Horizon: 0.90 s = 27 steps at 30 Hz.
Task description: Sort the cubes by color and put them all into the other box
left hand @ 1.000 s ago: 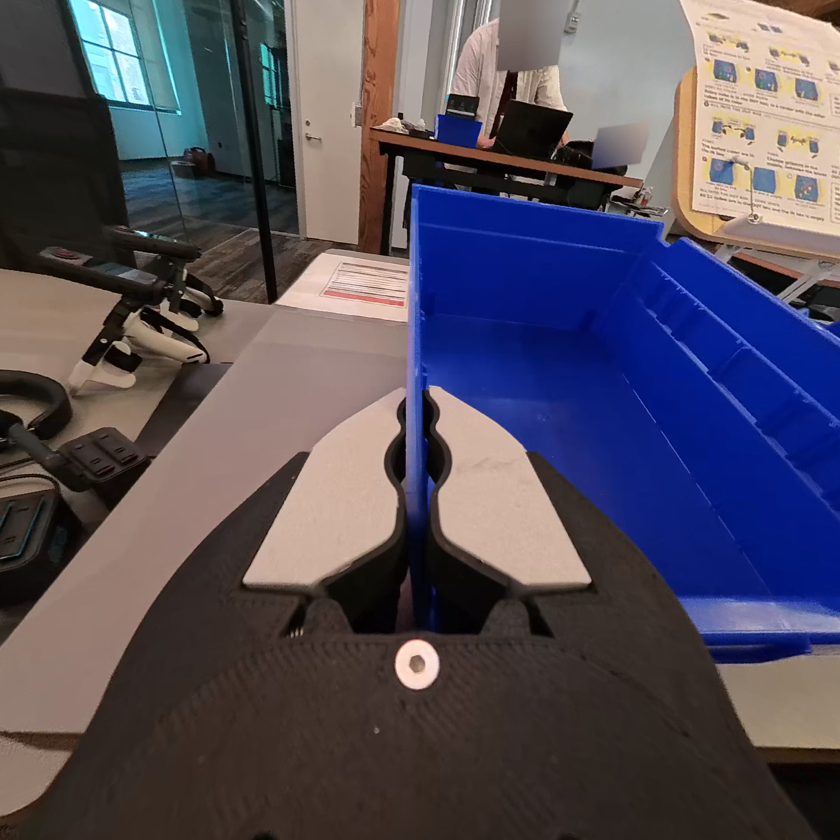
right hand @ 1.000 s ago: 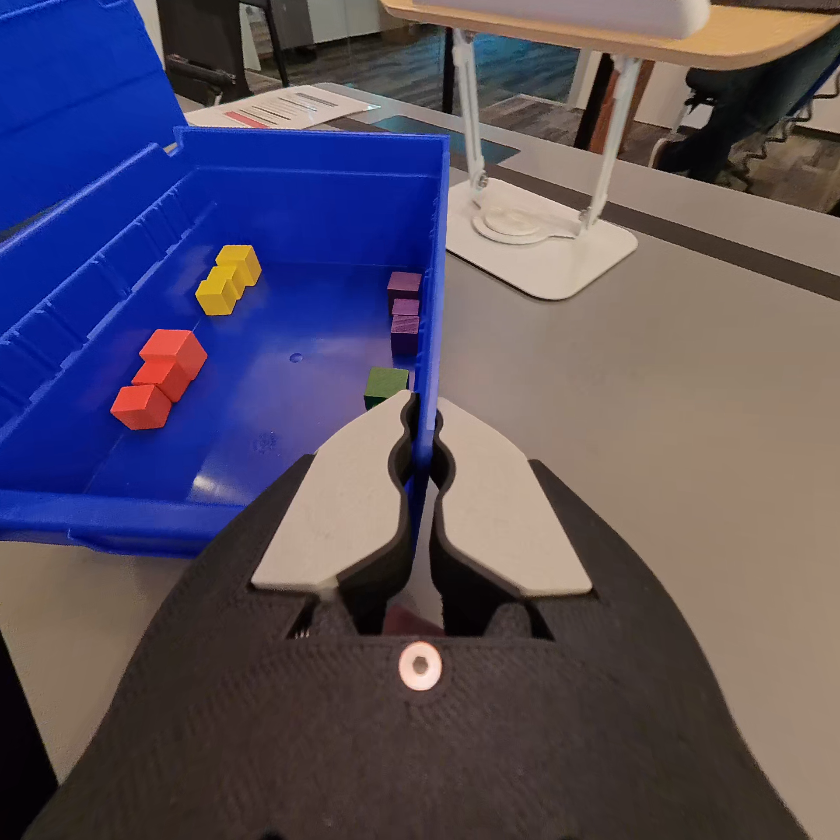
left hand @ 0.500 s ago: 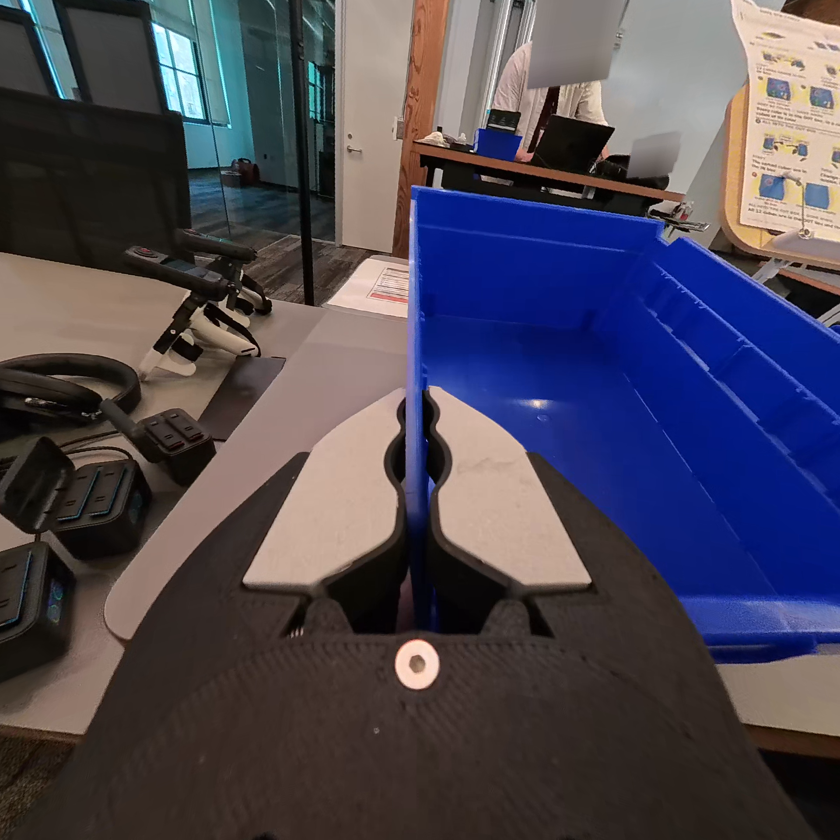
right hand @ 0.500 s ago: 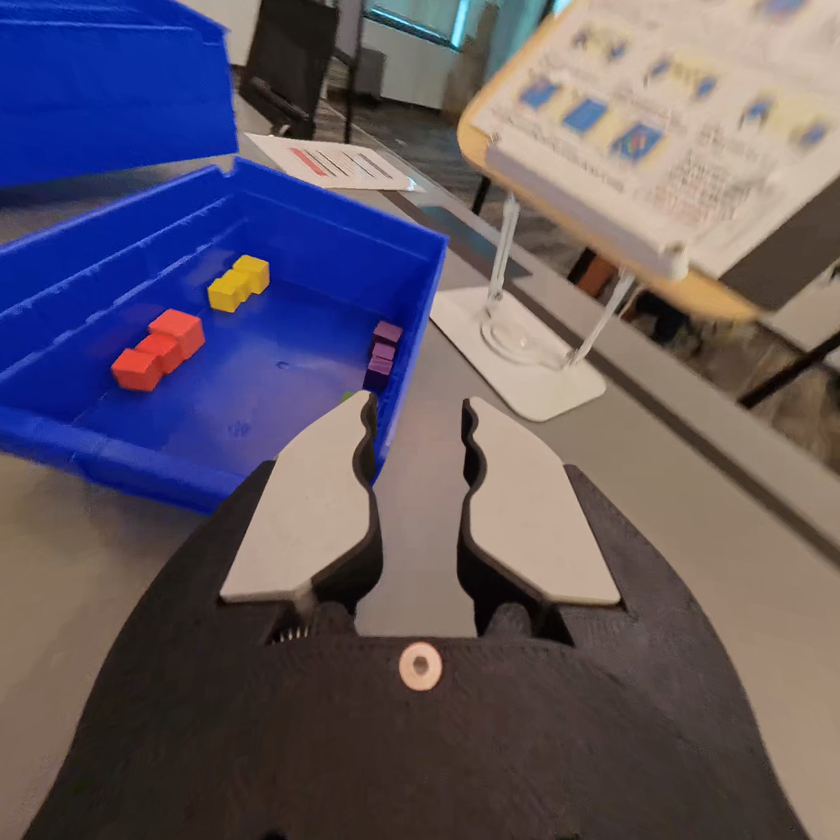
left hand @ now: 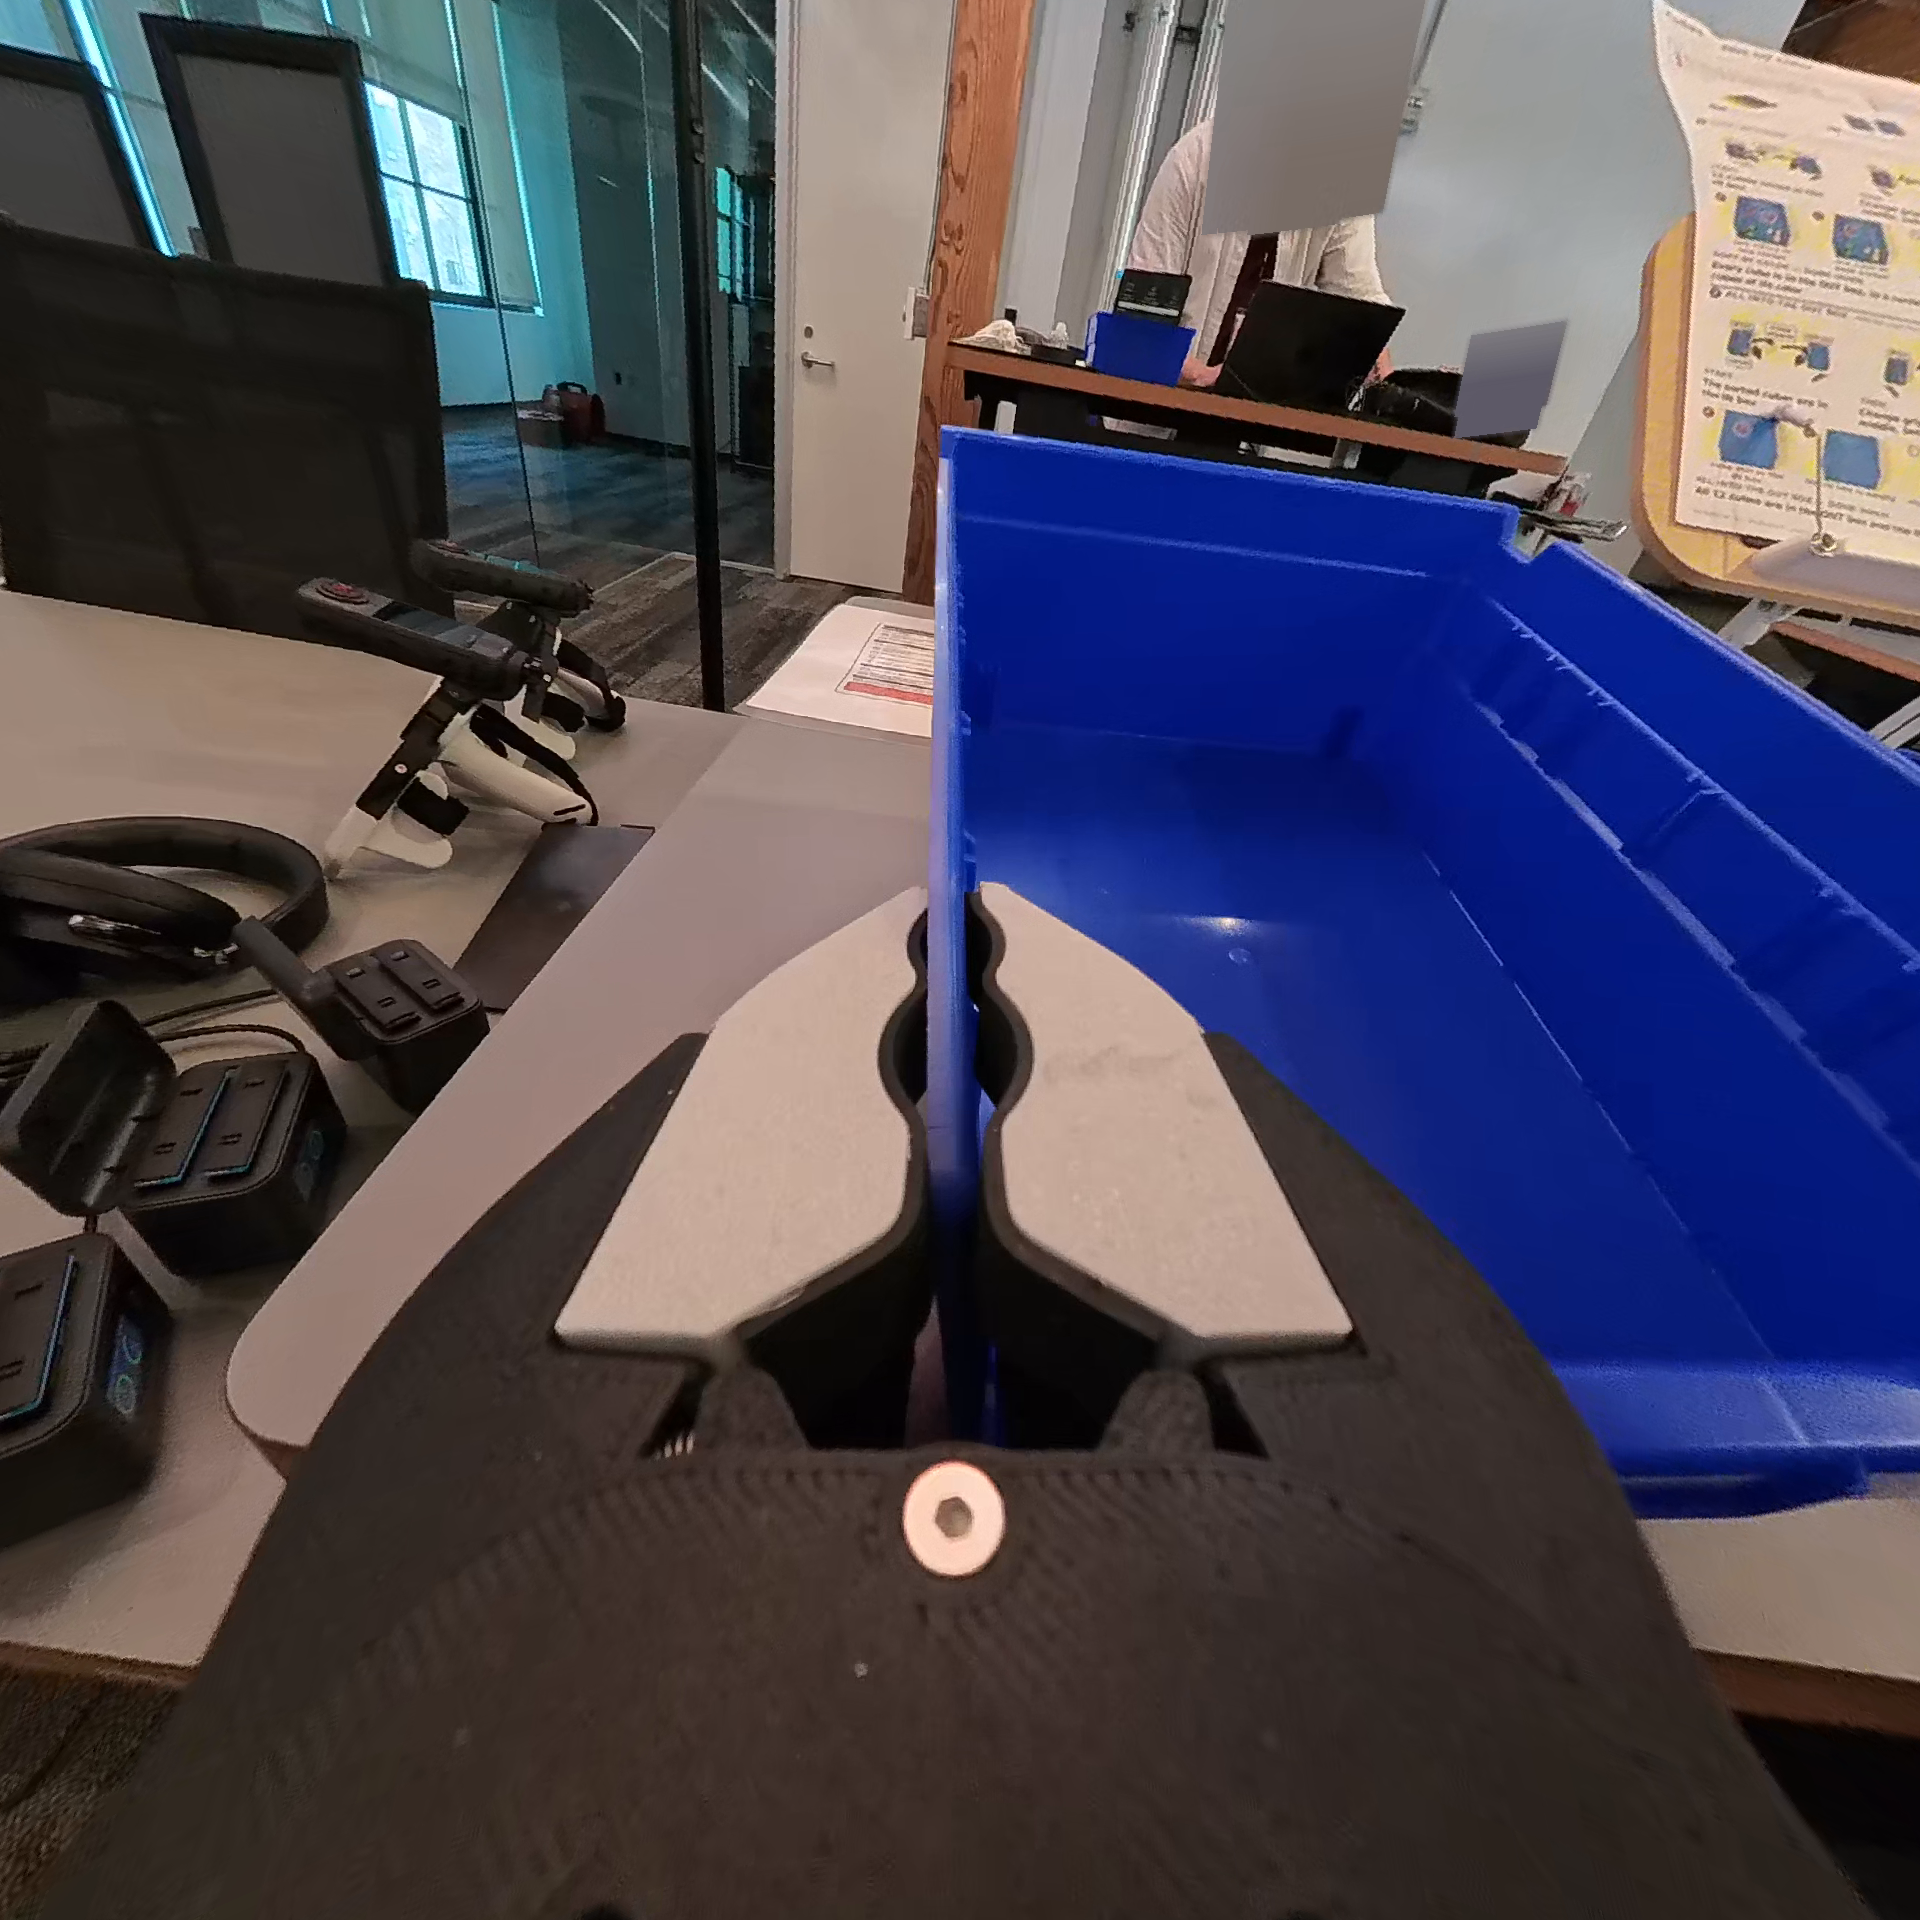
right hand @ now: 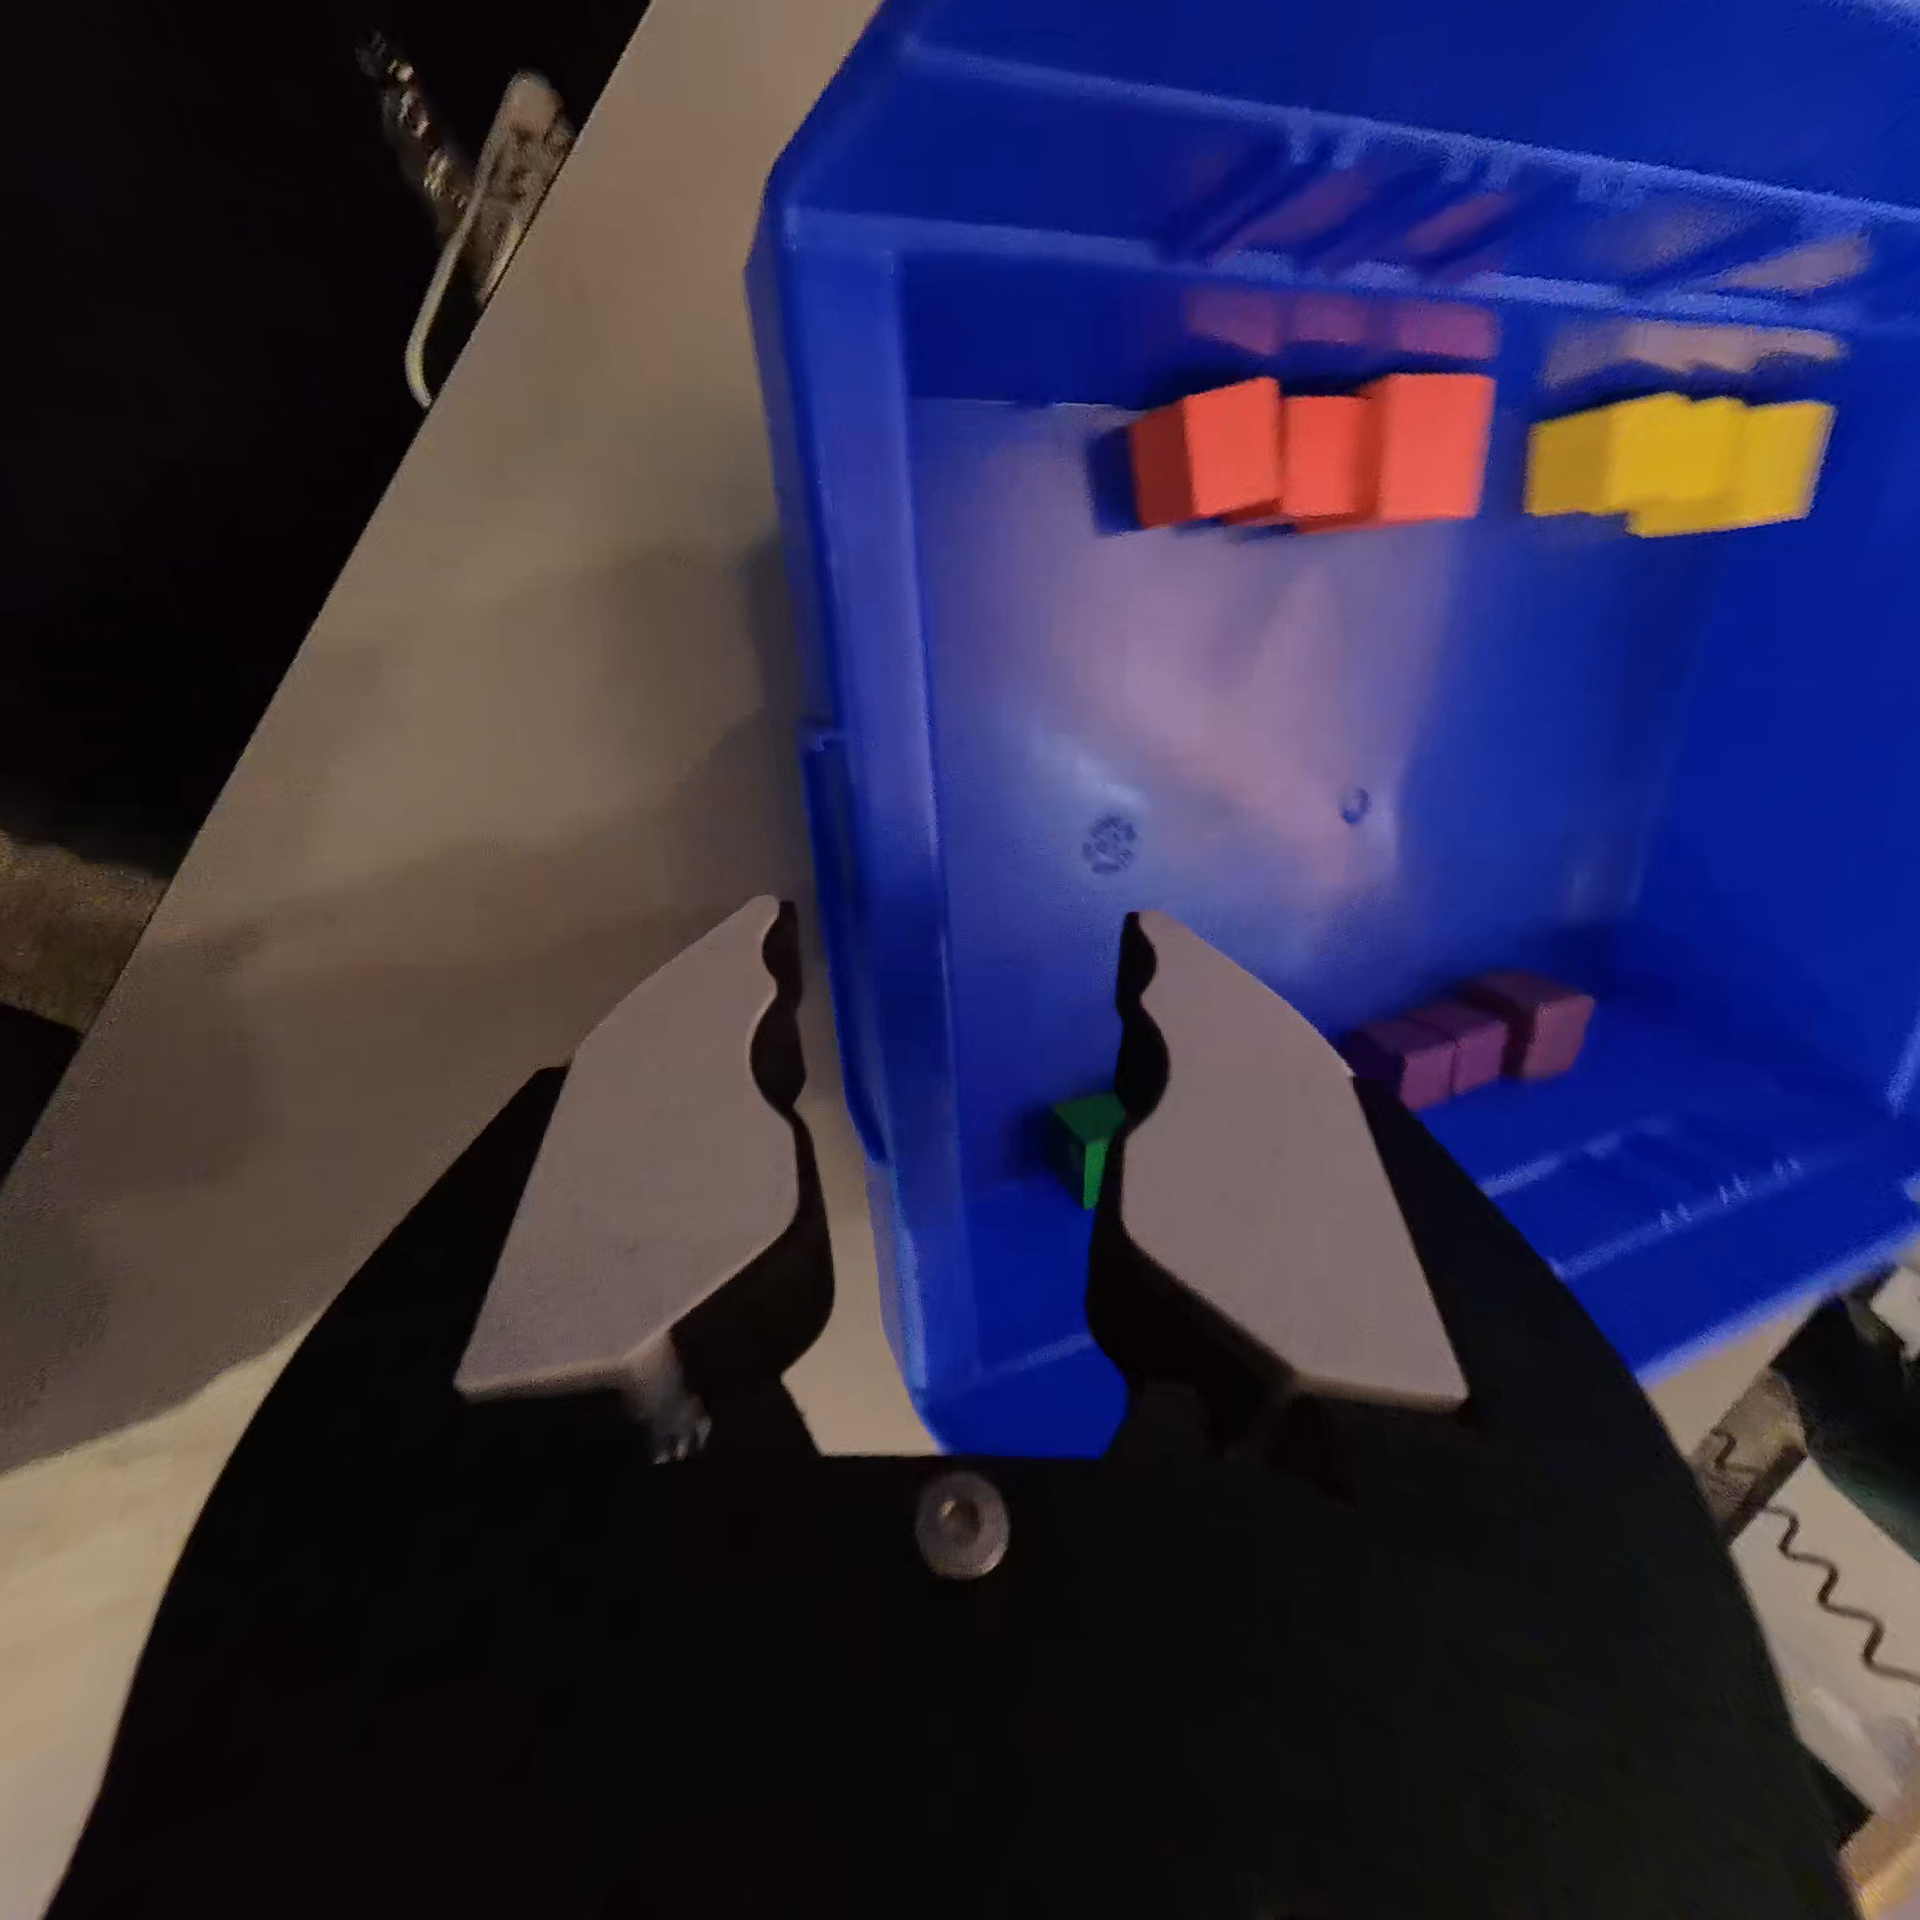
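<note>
My left gripper (left hand: 945,914) is shut on the left wall of an empty blue box (left hand: 1299,987) in the left wrist view. In the right wrist view my right gripper (right hand: 951,914) is open and empty, above the near corner of a second blue box (right hand: 862,582). That box holds three red cubes (right hand: 1314,452), yellow cubes (right hand: 1678,468), purple cubes (right hand: 1475,1039) and a green cube (right hand: 1081,1143) partly hidden by my right finger (right hand: 1247,1174). This view is blurred and tilted.
On the grey table (left hand: 769,831) left of the empty box lie black headphones (left hand: 156,914), black battery cases (left hand: 229,1143) and a handheld device on a stand (left hand: 468,686). A person sits at a far desk (left hand: 1247,405). An instruction board (left hand: 1808,291) stands at right. Tip to tip, the grippers are about 50 centimeters apart.
My right gripper let go of the cube box's wall, opened, and swung round to look down into the box from its corner. My left gripper kept its hold on the empty box's wall.
</note>
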Available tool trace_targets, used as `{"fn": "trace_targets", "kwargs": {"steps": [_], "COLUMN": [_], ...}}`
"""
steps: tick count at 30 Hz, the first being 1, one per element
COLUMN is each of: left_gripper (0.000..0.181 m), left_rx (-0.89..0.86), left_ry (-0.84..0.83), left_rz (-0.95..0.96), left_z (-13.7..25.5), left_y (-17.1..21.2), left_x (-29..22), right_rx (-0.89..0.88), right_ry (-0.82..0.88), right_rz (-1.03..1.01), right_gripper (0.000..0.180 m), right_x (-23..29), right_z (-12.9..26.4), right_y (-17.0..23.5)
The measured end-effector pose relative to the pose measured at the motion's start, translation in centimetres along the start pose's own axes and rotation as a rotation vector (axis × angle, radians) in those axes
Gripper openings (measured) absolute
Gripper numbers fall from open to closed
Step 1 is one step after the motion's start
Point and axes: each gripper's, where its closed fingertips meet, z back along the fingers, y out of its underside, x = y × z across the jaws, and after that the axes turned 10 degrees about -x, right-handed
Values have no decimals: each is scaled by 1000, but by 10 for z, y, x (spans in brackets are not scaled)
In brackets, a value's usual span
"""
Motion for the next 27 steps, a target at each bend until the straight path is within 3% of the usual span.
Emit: {"fn": "trace_targets", "kwargs": {"steps": [5, 15, 27], "left_gripper": [2, 2, 3], "left_rx": [-16, -39, -83], "left_ry": [-12, -35, -108], "left_rz": [8, 10, 11], "left_z": [7, 14, 44], "left_y": [-4, -12, -25], "left_x": [4, 19, 51], "right_rx": [90, 79, 105], "right_ry": [-240, -281, -257], "right_rz": [48, 45, -51], "right_gripper": [24, 23, 22], "right_x": [20, 3, -85], "right_z": [-22, -38, -91], "right_y": [3, -17, -57]}}
